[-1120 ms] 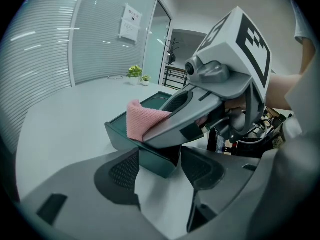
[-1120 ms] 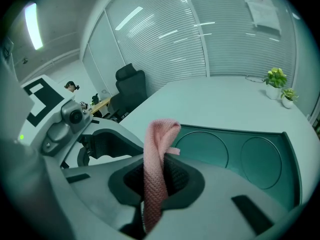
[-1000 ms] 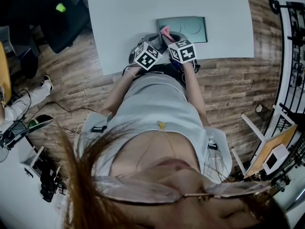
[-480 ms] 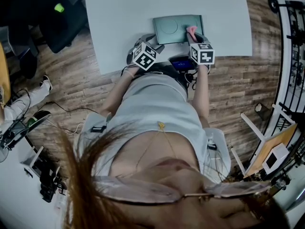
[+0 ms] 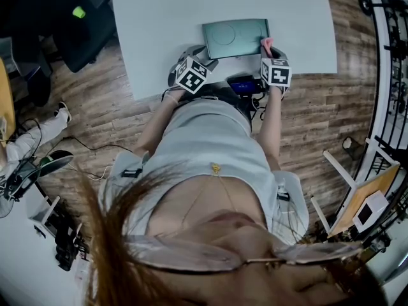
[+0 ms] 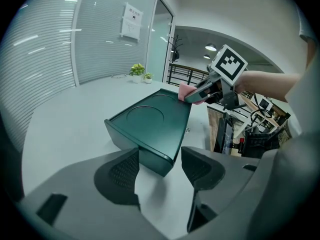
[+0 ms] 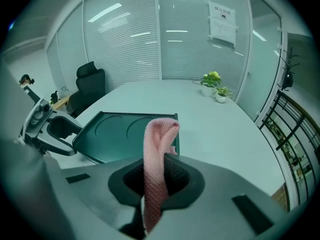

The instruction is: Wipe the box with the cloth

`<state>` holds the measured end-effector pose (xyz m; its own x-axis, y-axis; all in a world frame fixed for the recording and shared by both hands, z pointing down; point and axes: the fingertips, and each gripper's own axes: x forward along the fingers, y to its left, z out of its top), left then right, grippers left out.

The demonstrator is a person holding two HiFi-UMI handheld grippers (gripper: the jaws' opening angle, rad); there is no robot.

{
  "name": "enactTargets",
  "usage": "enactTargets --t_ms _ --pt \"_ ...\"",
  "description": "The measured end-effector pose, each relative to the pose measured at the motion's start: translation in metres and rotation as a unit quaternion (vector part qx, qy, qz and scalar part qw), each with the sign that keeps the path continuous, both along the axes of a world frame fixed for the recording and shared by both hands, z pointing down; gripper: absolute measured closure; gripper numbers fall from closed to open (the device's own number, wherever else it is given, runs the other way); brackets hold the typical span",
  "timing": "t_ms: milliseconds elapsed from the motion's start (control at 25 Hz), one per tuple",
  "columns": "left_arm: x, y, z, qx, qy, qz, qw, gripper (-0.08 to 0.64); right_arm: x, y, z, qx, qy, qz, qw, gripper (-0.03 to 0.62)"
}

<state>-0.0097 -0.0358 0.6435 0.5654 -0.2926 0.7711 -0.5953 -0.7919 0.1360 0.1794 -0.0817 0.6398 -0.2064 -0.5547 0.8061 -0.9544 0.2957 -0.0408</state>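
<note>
A dark green flat box (image 5: 236,37) with round recesses in its top lies on the white table (image 5: 159,18) near the front edge. My right gripper (image 5: 268,48) is at the box's right near corner, shut on a pink knitted cloth (image 7: 155,149) that stands up out of the jaws beside the box (image 7: 120,131). My left gripper (image 5: 194,57) sits at the box's left near corner. In the left gripper view its jaws stand open, with the box's corner (image 6: 152,156) just ahead of the gripper (image 6: 160,171). The right gripper (image 6: 207,86) and cloth (image 6: 186,91) show at the box's far end.
Two small potted plants (image 7: 214,84) stand far back on the table. A black office chair (image 7: 90,81) is beyond the table's left side. A black railing (image 5: 389,50) runs along the right. The table's front edge (image 5: 223,88) is right under both grippers.
My right gripper has carried the pink cloth rightward along the box's near side, from about its middle to its right corner. The left gripper has stayed at the left corner.
</note>
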Motion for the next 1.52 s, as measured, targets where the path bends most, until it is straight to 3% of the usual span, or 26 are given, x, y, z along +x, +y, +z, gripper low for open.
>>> enactTargets --t_ms 280,1520 --pt "0.001 0.001 -0.001 -0.001 0.0 0.0 1.0 0.298 -0.009 0.001 -0.002 -0.002 -0.037 0.003 0.999 0.554" --pt "0.003 0.003 -0.003 -0.003 -0.004 -0.001 1.0 0.298 -0.088 0.005 -0.004 -0.022 -0.08 -0.085 0.993 0.554"
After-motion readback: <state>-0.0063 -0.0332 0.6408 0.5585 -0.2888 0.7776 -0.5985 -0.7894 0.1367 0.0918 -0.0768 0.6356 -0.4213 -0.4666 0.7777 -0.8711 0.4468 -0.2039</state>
